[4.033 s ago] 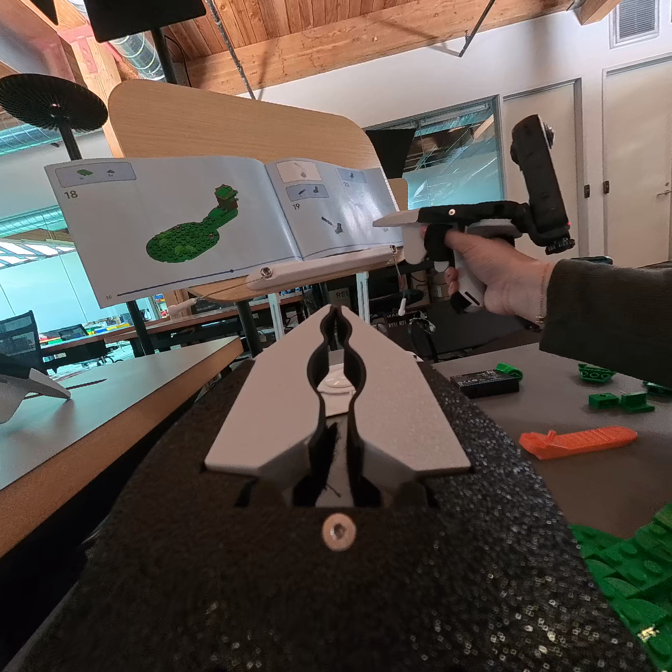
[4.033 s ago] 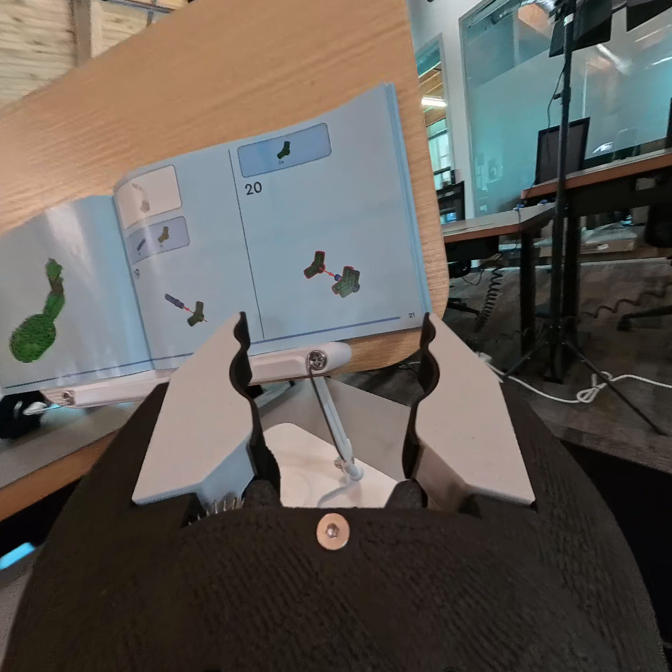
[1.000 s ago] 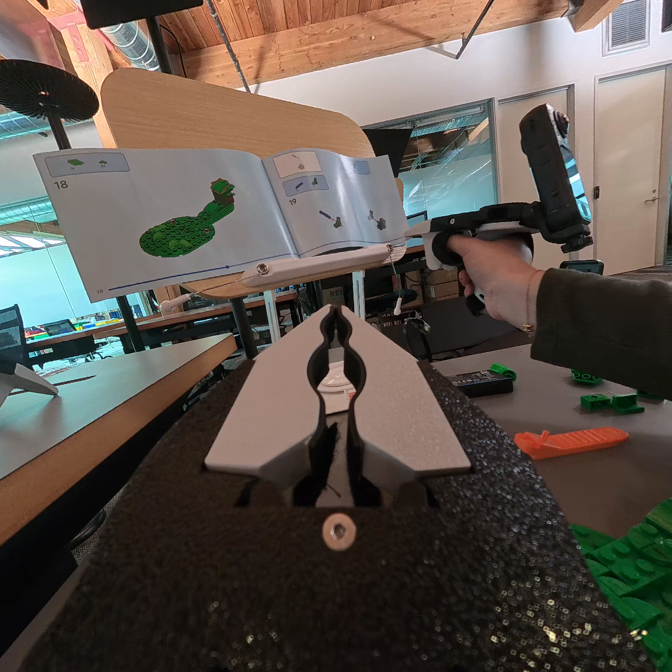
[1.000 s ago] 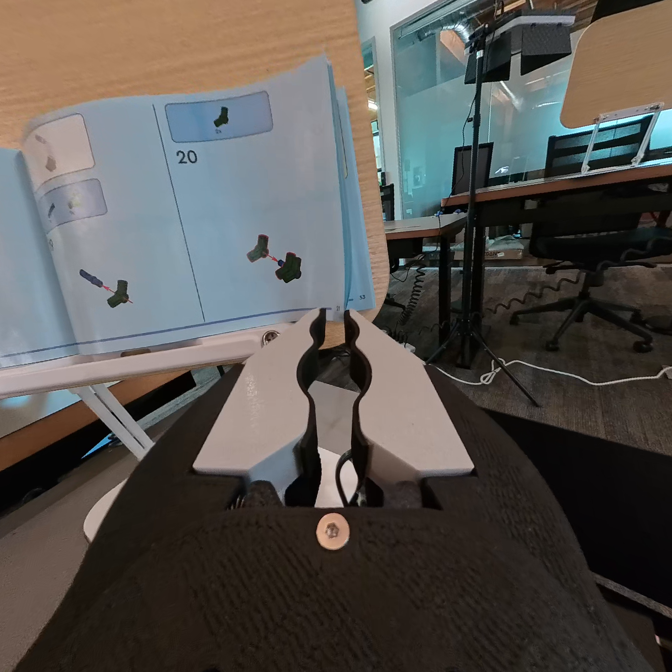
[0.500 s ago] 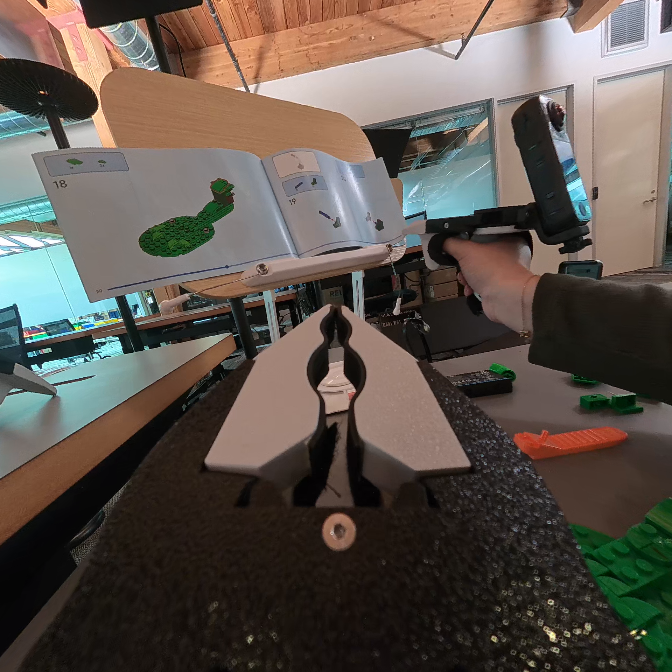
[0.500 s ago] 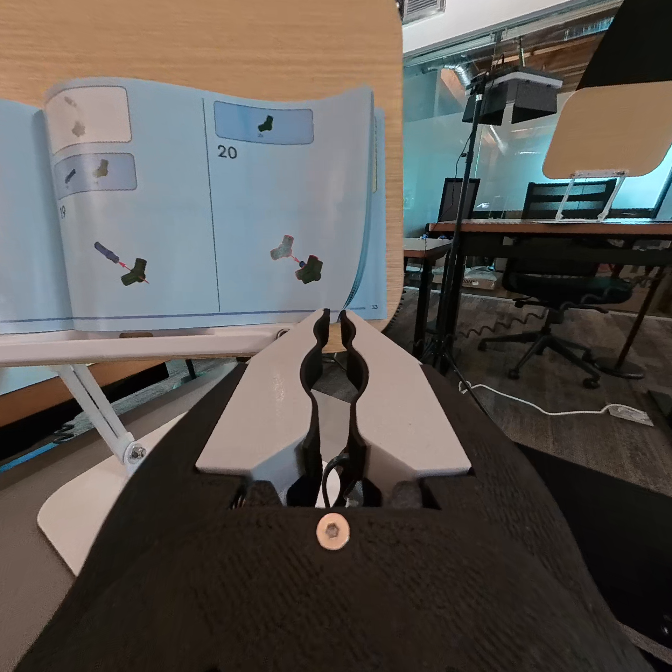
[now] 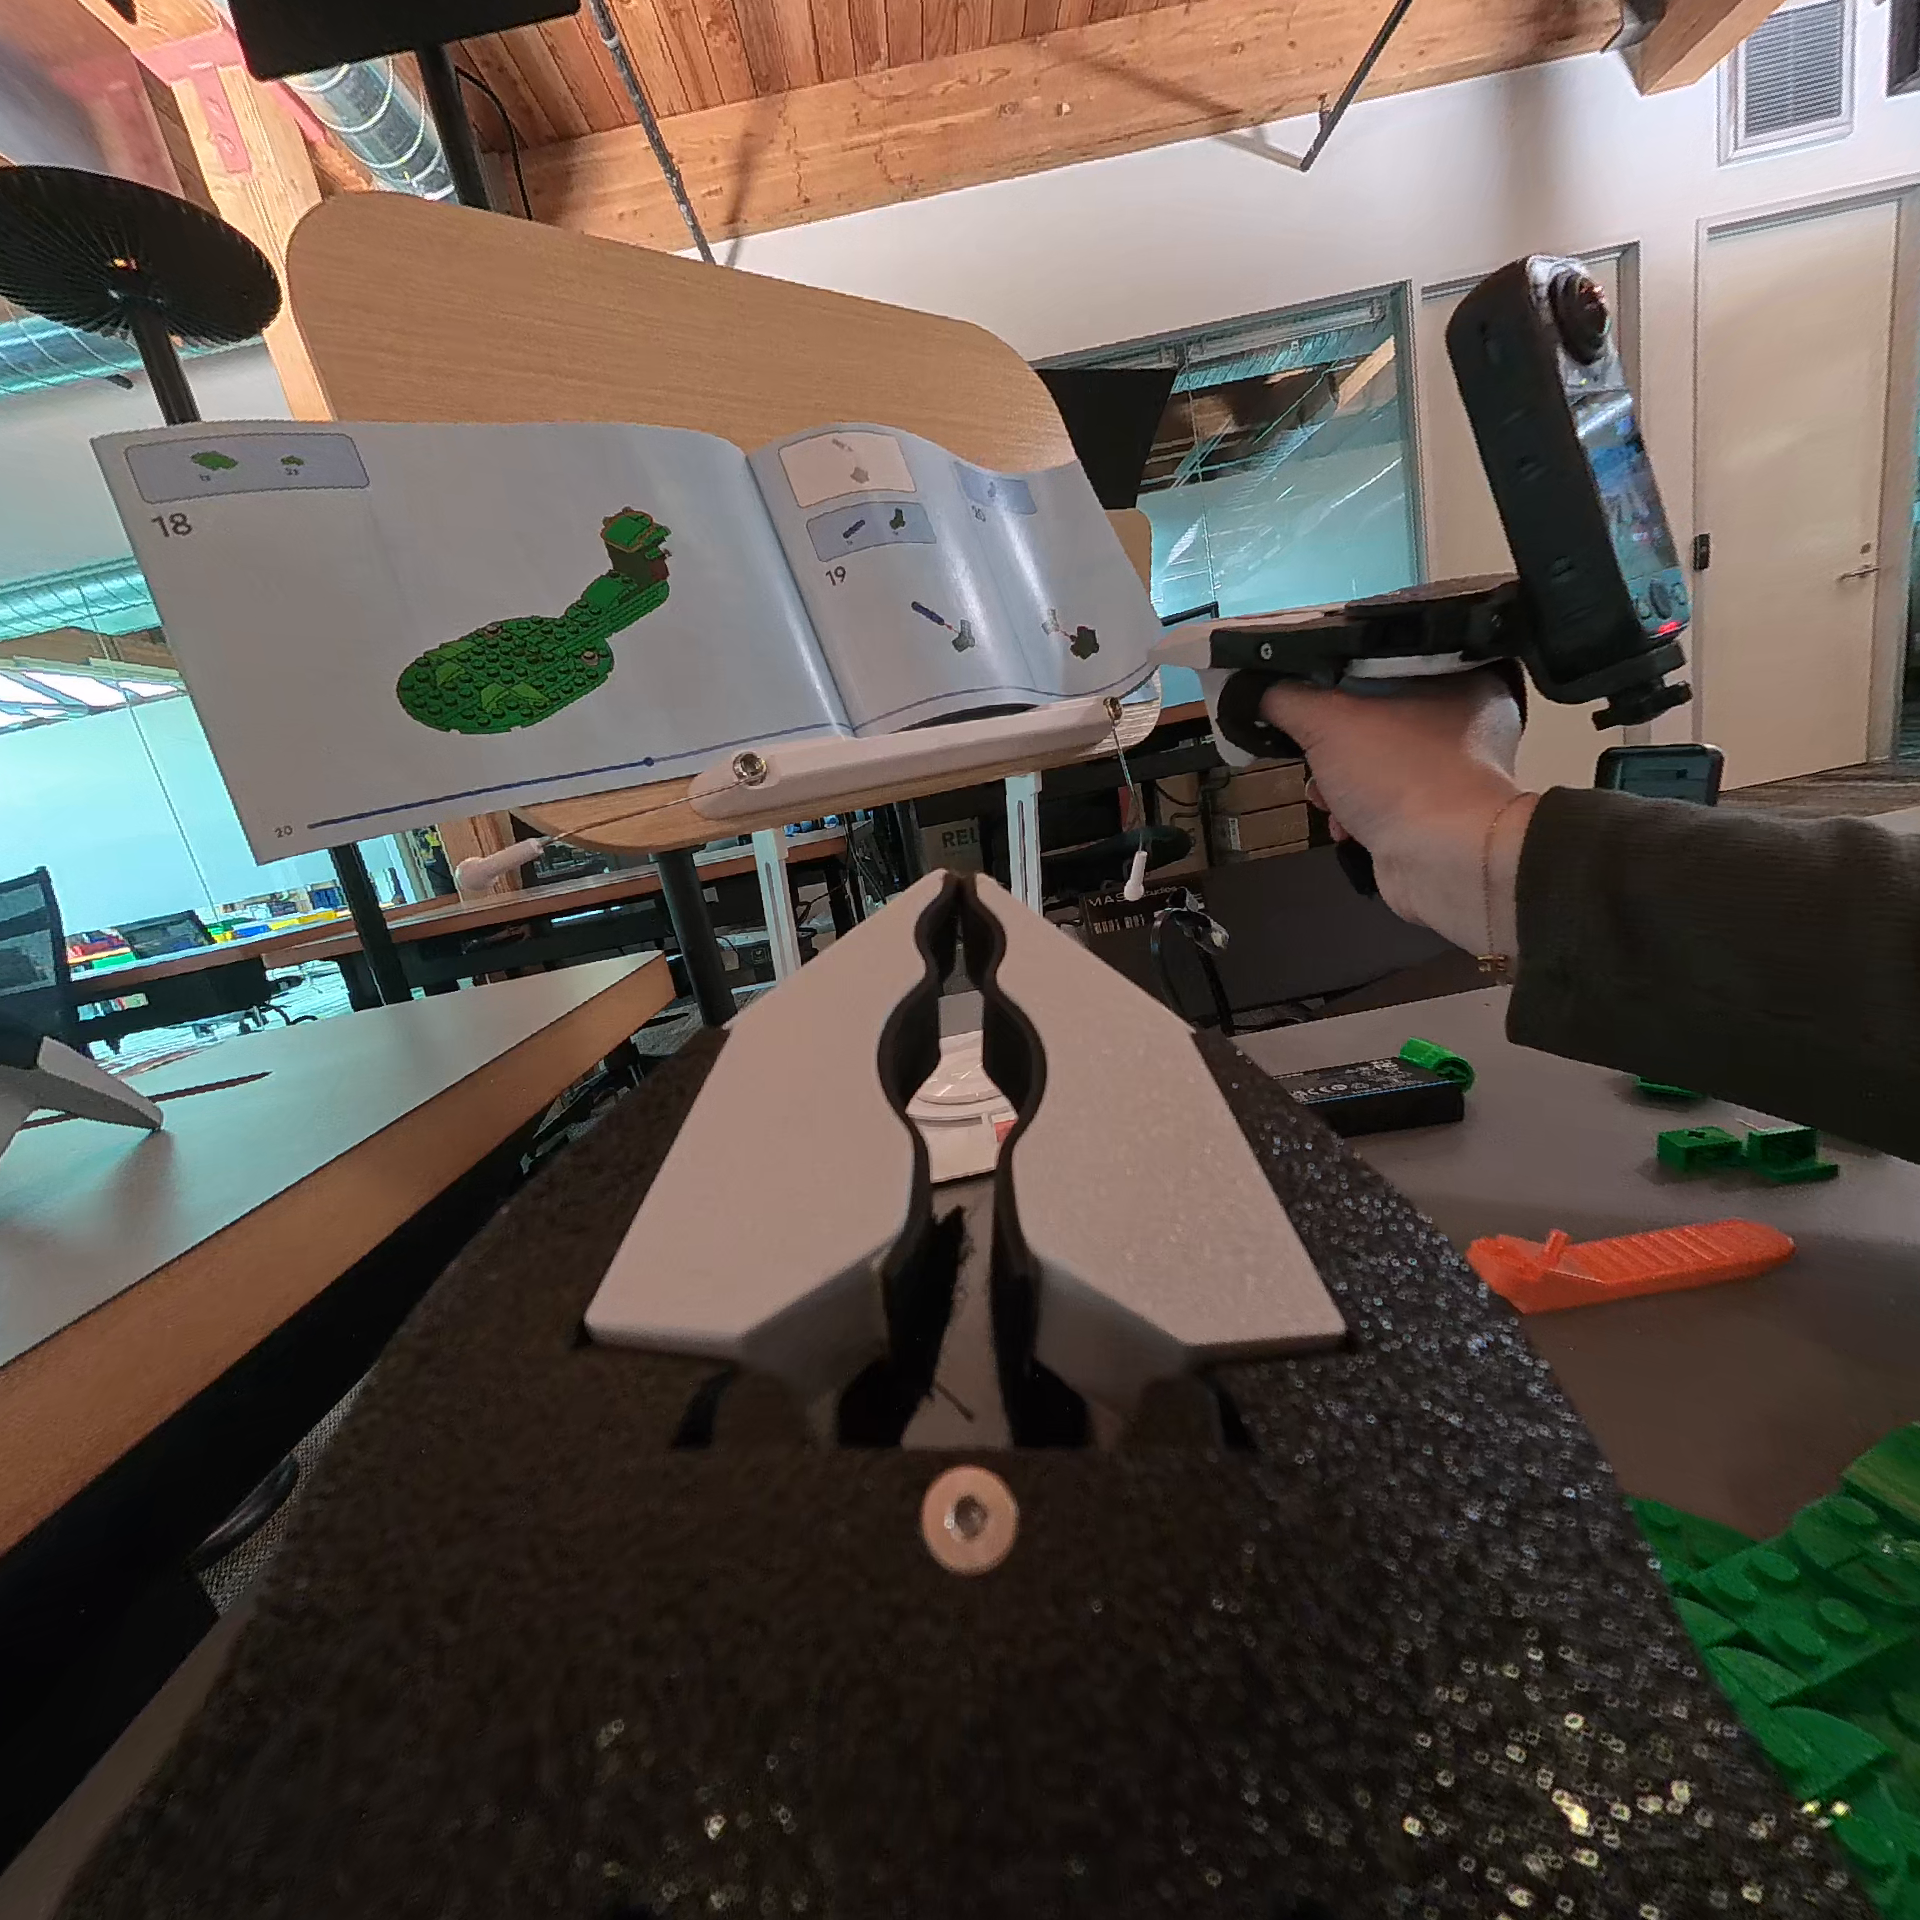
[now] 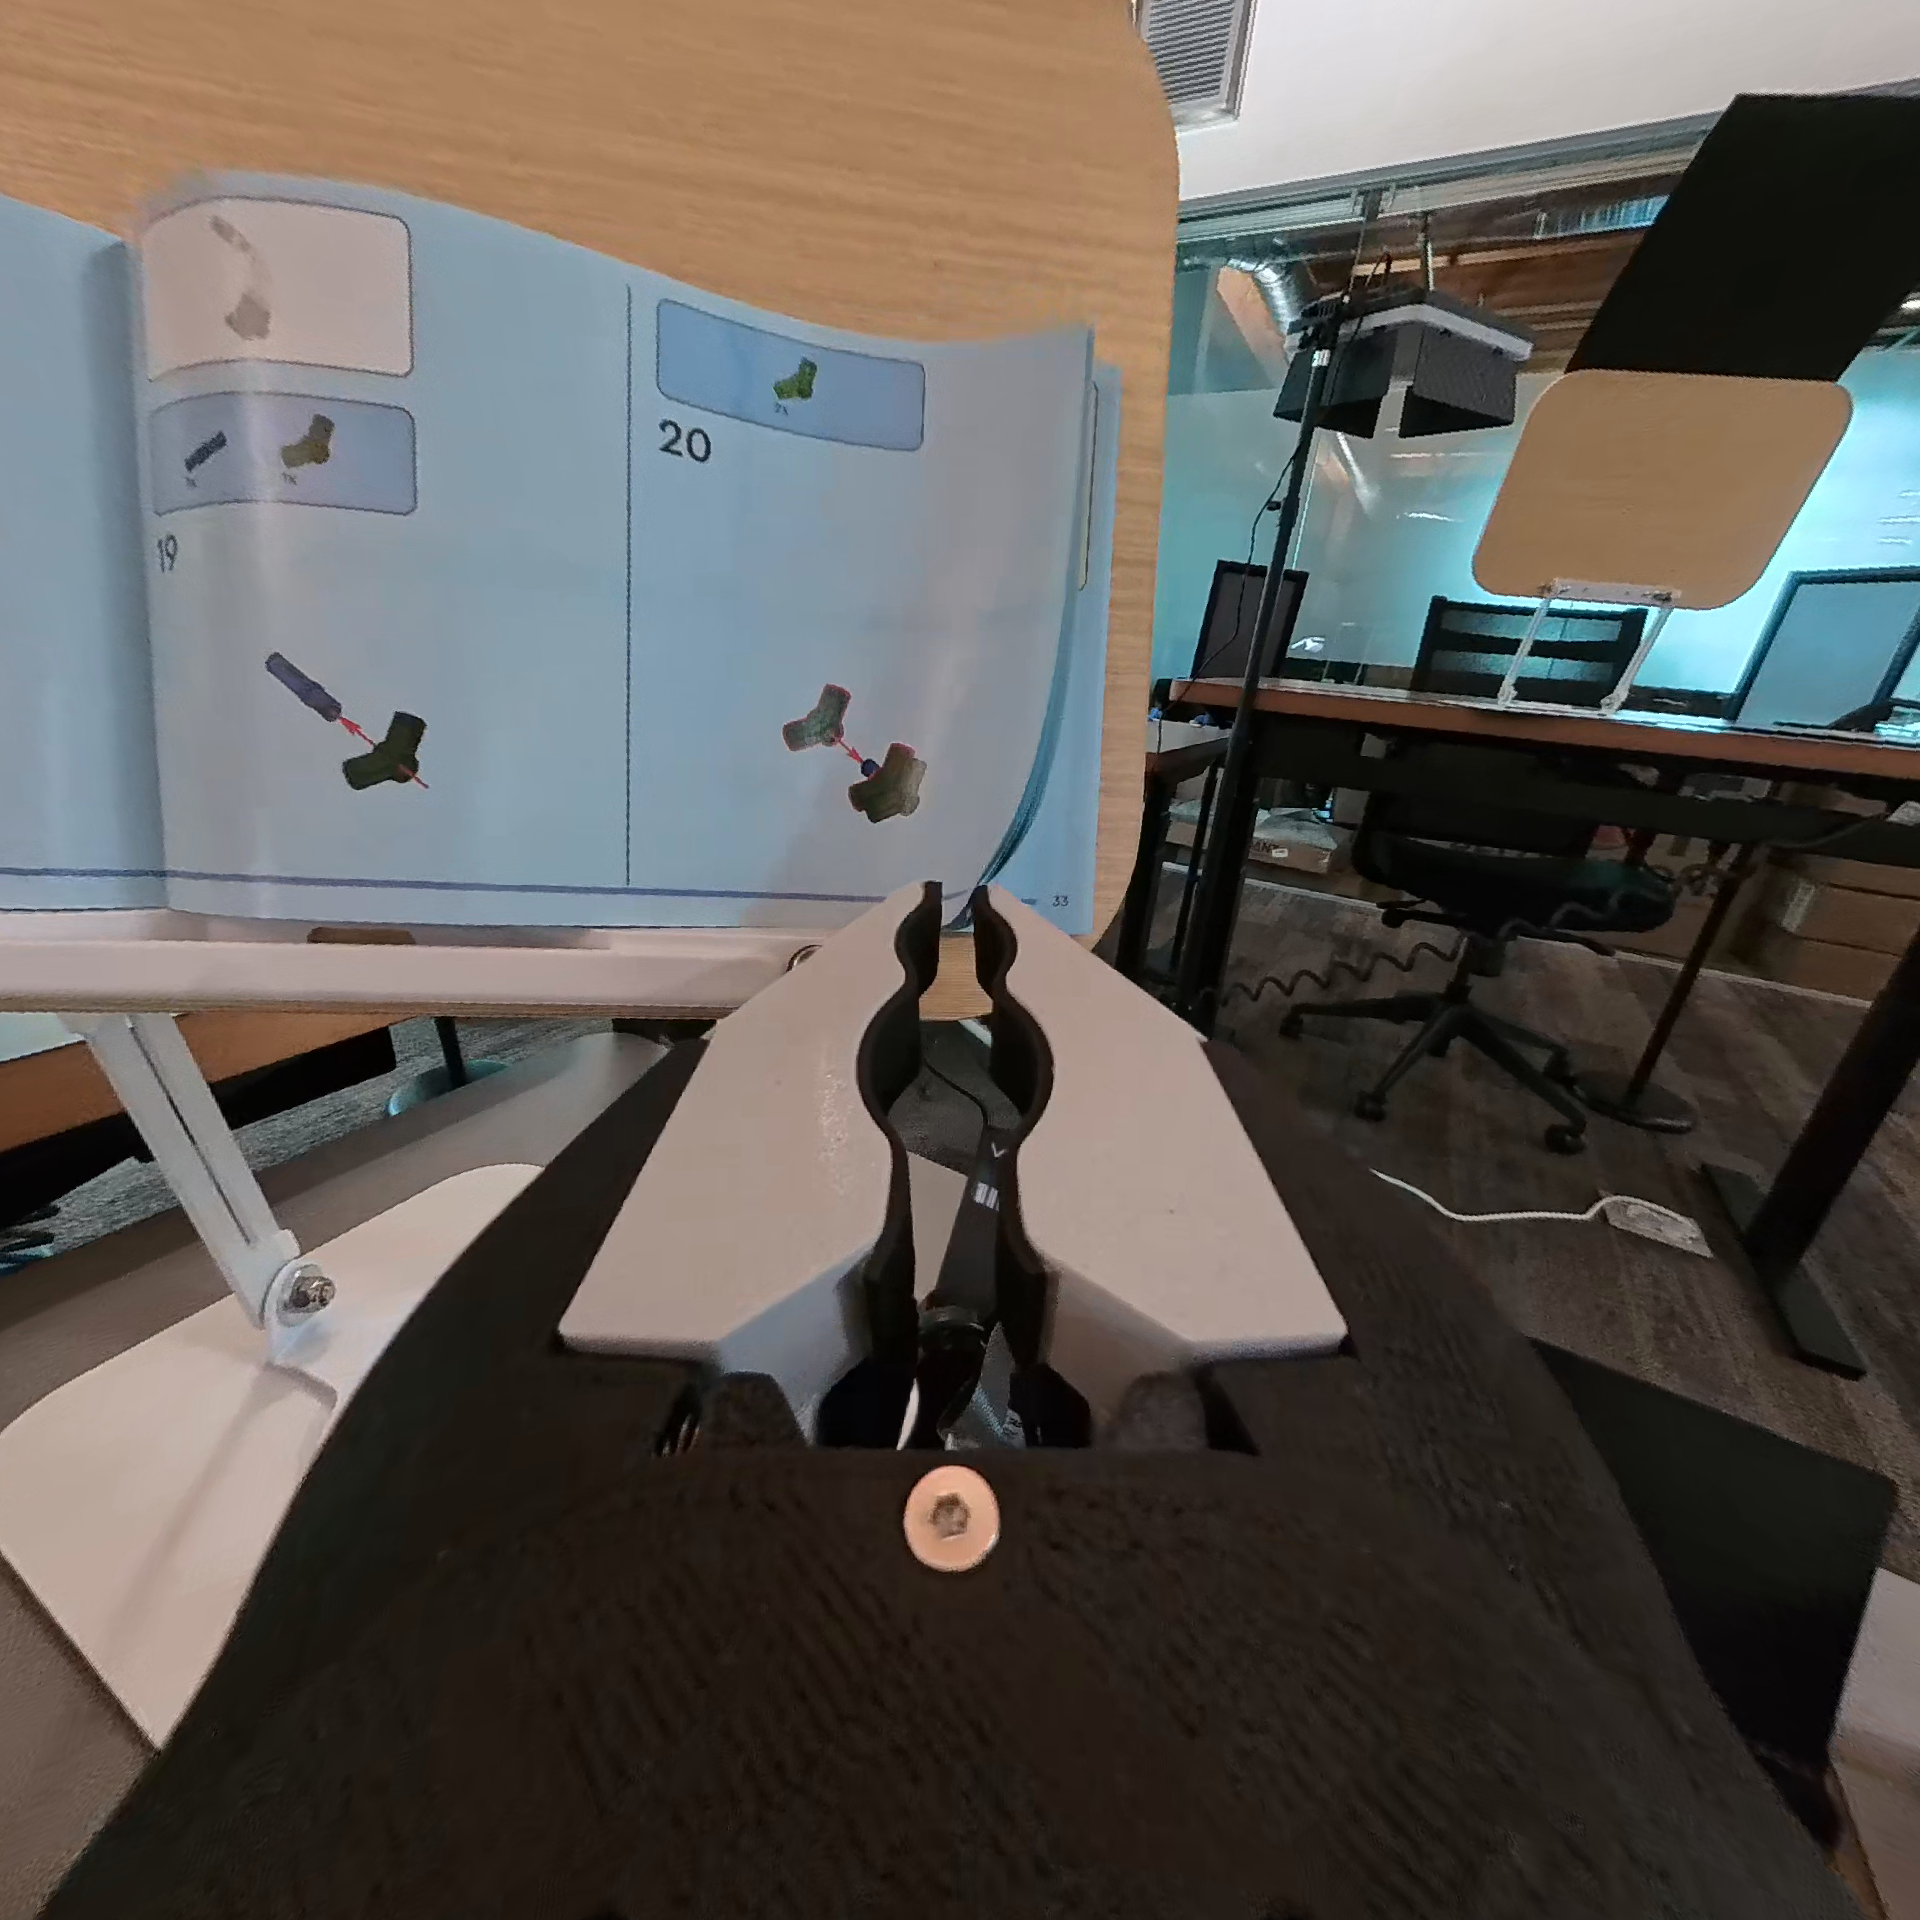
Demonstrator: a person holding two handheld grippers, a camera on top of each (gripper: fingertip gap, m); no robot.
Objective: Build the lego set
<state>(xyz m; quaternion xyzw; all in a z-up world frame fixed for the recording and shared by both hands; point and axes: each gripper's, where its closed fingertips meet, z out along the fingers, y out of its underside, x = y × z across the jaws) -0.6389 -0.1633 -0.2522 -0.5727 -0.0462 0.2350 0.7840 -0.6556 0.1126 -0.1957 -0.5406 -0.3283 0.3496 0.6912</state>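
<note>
The open instruction booklet rests on a wooden book stand; it also shows in the right wrist view. My right gripper is shut at the lower right corner of the right-hand page, which bulges and curls. In the left wrist view a hand holds that gripper against the page edge. My left gripper is shut and empty, held above the table and pointing at the stand. A green lego plate build lies at the lower right.
An orange brick separator, loose green bricks and a black box lie on the grey table. The stand's white base sits under the booklet. A second table stands to the left. Office chairs and desks are behind. Left tips to right tips: about 30 cm.
The right gripper, open four seconds ago, shut at the page corner. Since then the right-hand page has bulged and curled leftward. The left gripper has stayed still.
</note>
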